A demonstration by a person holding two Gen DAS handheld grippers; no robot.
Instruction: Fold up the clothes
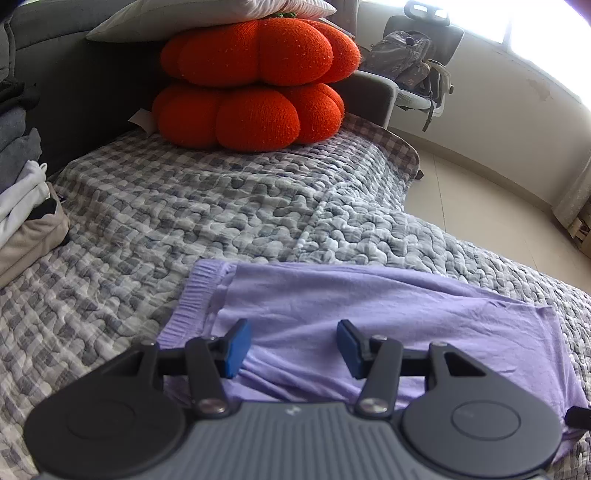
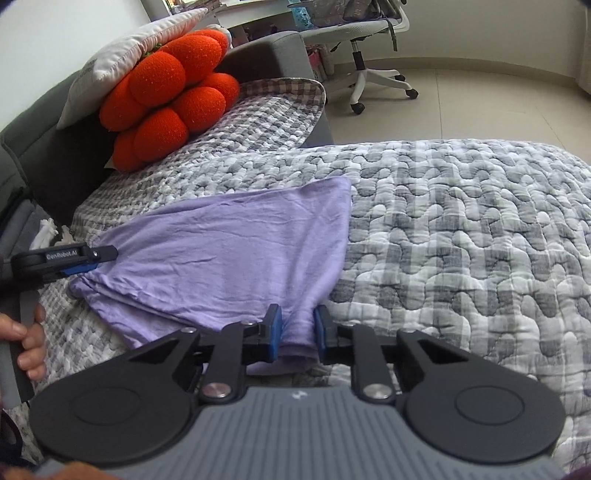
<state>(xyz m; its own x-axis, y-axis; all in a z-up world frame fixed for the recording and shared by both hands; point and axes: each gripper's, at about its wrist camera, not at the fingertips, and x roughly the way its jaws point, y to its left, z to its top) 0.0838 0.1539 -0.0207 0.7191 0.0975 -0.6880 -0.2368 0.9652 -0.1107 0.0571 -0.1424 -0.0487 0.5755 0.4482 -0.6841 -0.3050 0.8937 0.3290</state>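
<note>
Grey-and-white checked quilt [image 1: 207, 206] covers the bed, with two orange cushions [image 1: 255, 85] stacked under a white pillow [image 1: 177, 18] in the upper middle of the left wrist view, a pile of clothes [image 1: 22, 199] at the left edge and an office chair [image 2: 365, 44] on the pale floor at the upper right of the right wrist view.

The lilac garment [image 2: 236, 258] lies flat on the quilt in the lower middle of both views. It is a thin, smooth knit, folded double, with a ribbed band [image 1: 195, 295] along its left end in the left wrist view. Its long axis runs left to right there, band end pointing left; in the right wrist view it slants from lower left to upper right.

The left gripper [image 1: 293, 347] hangs over the cloth with its jaws wide, nothing pinched. The right gripper [image 2: 297, 328] stands narrow, a bunched fold of the garment's near corner between its pads [image 2: 275, 332]. A hand [image 2: 31, 339] grips the left gripper's handle.
</note>
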